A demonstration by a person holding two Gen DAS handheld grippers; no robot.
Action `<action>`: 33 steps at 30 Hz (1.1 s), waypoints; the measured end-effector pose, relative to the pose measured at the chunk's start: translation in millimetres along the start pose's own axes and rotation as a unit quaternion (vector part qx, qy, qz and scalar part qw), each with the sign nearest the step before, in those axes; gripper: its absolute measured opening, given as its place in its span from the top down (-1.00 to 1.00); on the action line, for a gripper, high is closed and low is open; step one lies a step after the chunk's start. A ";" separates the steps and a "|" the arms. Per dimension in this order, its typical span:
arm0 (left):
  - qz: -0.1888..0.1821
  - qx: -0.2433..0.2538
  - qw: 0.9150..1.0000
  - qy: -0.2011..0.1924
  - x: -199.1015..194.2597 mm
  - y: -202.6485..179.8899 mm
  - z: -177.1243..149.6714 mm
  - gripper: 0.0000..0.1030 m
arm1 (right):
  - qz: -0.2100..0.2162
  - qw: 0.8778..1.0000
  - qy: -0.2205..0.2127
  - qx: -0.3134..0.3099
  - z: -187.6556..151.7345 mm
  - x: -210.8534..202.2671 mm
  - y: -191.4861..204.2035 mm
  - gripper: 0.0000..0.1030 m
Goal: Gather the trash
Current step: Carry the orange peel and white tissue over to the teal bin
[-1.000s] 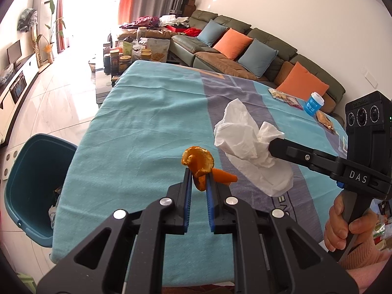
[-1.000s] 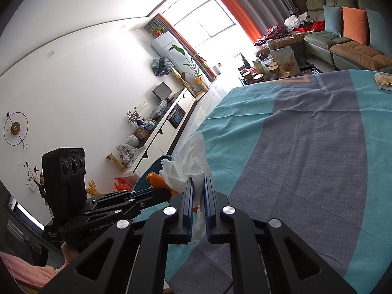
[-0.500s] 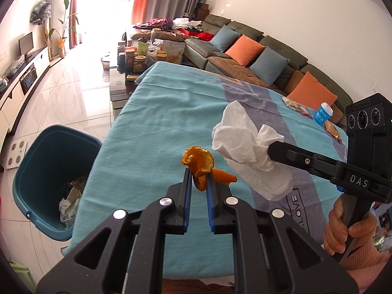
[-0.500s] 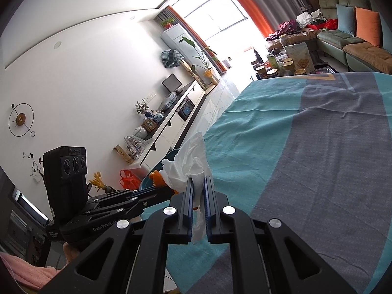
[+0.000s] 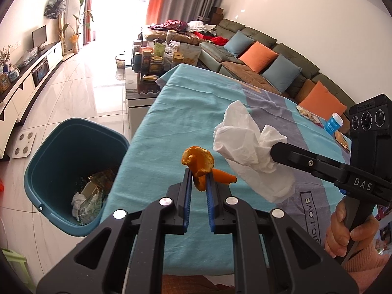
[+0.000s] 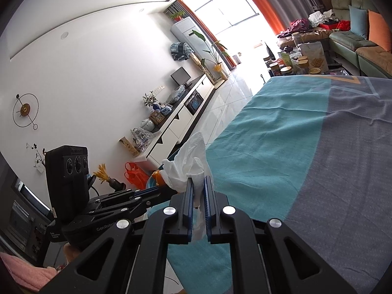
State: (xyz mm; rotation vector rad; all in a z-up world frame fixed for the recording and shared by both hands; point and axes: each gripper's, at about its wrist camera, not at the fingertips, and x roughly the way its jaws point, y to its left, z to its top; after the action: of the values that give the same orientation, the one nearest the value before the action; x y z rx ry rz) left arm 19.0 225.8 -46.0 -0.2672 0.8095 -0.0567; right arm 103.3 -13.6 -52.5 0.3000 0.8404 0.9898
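Orange peel (image 5: pixel 198 166): upright, tip up, clenched in my left gripper (image 5: pixel 198 183)
Tissue (image 5: pixel 250 147): upright, pinched by my right gripper (image 6: pixel 198 186)
Bin (image 5: pixel 49 152): beside table edge (image 5: pixel 132 152)

My curled orange peel scrap (image 5: pixel 198 165) and crumpled white paper tissue (image 5: pixel 247 147) hang pinched above the teal-clothed tabletop (image 5: pixel 171 127), near the open blue plastic bin (image 5: pixel 61 147)

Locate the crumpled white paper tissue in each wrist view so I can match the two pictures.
Left wrist view: the crumpled white paper tissue is right of centre, above the teal tablecloth, clamped at the tip of the right gripper.
Right wrist view: the tissue is at lower centre, between that gripper's jaws.
Shared landmark: the curled orange peel, at centre in the left view, peeks out just left of the tissue in the right view.
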 end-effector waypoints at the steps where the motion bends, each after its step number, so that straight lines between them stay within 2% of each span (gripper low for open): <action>1: 0.001 -0.002 1.000 0.000 -0.6 2.2 0.0 0.77 | 0.001 1.000 0.001 -0.002 0.6 1.8 1.7 0.86; 33: 0.062 -0.053 0.996 -0.024 -27.4 68.3 0.7 0.76 | 0.032 0.998 0.047 -0.034 12.3 58.7 42.1 0.86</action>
State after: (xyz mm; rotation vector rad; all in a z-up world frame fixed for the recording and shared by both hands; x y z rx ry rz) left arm -2.9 296.1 -43.7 -0.3174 0.7805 0.1098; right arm 102.7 59.6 -48.6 0.2250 0.8857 1.0966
